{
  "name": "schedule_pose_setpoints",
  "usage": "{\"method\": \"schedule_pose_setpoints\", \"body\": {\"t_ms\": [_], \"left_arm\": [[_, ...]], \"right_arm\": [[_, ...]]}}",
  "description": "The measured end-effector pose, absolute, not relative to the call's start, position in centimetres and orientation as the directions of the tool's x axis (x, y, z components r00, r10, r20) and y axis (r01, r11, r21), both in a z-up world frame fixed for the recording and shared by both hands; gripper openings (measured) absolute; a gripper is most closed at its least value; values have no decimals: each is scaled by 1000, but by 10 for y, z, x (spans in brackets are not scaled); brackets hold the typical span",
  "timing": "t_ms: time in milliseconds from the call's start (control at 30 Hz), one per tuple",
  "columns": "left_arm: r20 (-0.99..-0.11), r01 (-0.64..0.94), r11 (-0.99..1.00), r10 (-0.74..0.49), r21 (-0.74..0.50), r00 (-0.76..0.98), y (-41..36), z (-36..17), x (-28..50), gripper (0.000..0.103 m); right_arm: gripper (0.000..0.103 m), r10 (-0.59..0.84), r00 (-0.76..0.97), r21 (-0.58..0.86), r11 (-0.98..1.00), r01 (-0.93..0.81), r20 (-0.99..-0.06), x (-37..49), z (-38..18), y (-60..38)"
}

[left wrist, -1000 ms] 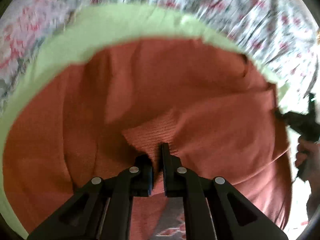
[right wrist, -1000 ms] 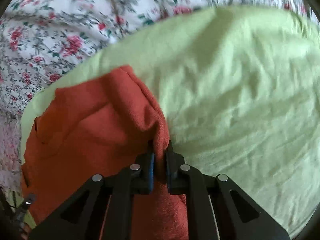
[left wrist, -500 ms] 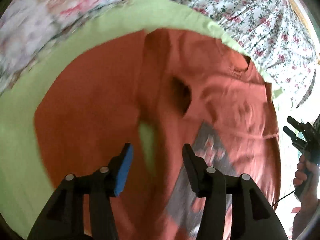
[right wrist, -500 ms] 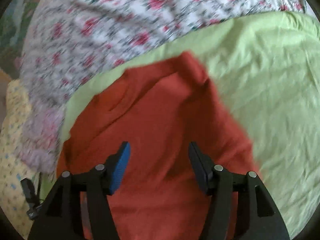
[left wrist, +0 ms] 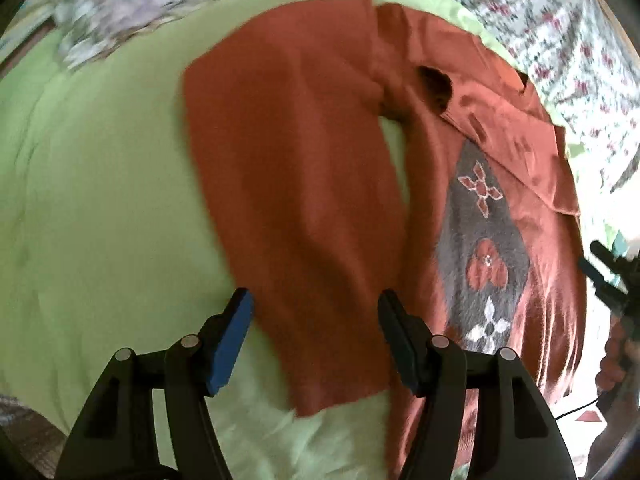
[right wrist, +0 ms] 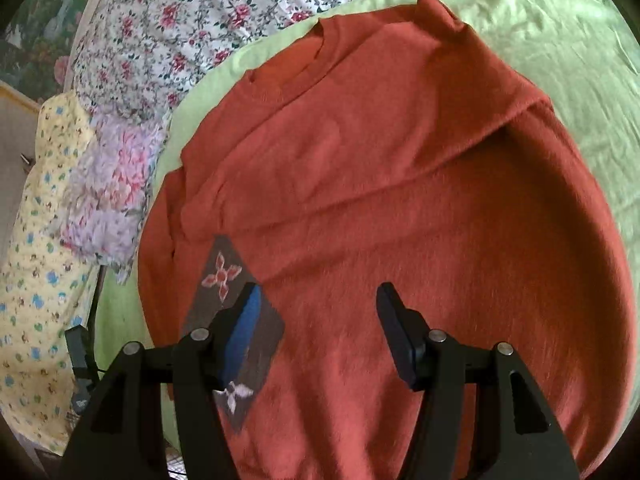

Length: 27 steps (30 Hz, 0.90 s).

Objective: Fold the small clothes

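A rust-orange knit sweater with a grey diamond patch lies on a light green sheet. One side of it is folded over the body. My left gripper is open and empty, just above the folded part's near edge. In the right wrist view the sweater fills the middle, and the grey patch sits by the left finger. My right gripper is open and empty over the sweater. It also shows at the right edge of the left wrist view.
A floral quilt lies beyond the green sheet. A yellow printed cloth and a pink floral pillow lie to the left. A hand holds the right gripper at the right edge.
Both grippers were shut on the sweater a second ago. Both have opened and let go, and the folded part now lies flat. Both have pulled back from the cloth.
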<state>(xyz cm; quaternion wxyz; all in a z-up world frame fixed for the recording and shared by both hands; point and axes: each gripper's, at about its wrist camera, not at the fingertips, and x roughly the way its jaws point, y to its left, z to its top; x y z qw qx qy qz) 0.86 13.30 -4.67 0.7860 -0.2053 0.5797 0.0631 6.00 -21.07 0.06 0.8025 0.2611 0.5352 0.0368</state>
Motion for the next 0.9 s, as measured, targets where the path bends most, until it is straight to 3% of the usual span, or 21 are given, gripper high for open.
{"method": "schedule_pose_setpoints", "body": {"t_ms": [100,300,333,367,400,433,667,900], "left_arm": [[-933,-367,885,-169,-286,318,145,-53,-2,72],[-919,-369,875,-181,-312,349,145,-68,7,69],[-916,-355,882,-177,-311,361,142,-67,11,64],[-910,-335,888,-182,-315,372,138,-67,15,44],[-903,-312,889,-208,-334,376,136,-67,21,16],[-896,-303,883,-234,-358,377,134,-66,24,5],[-792,-208,879,-256,-430,554,121,3,35,2],[-649,-9,878,-348,-479,676,76,86,78,2]], "right_arm": [[61,337,418,457,859,230,-843,51,0,-207],[61,333,409,453,858,242,-850,43,-2,-198],[61,332,409,450,861,238,-850,43,-2,-196],[61,332,408,449,863,233,-850,43,-1,-193],[61,336,409,451,864,226,-849,43,0,-190],[61,338,408,451,865,221,-848,44,0,-189],[61,346,424,458,867,198,-837,45,7,-187],[61,331,441,464,854,237,-834,45,7,-205]]}}
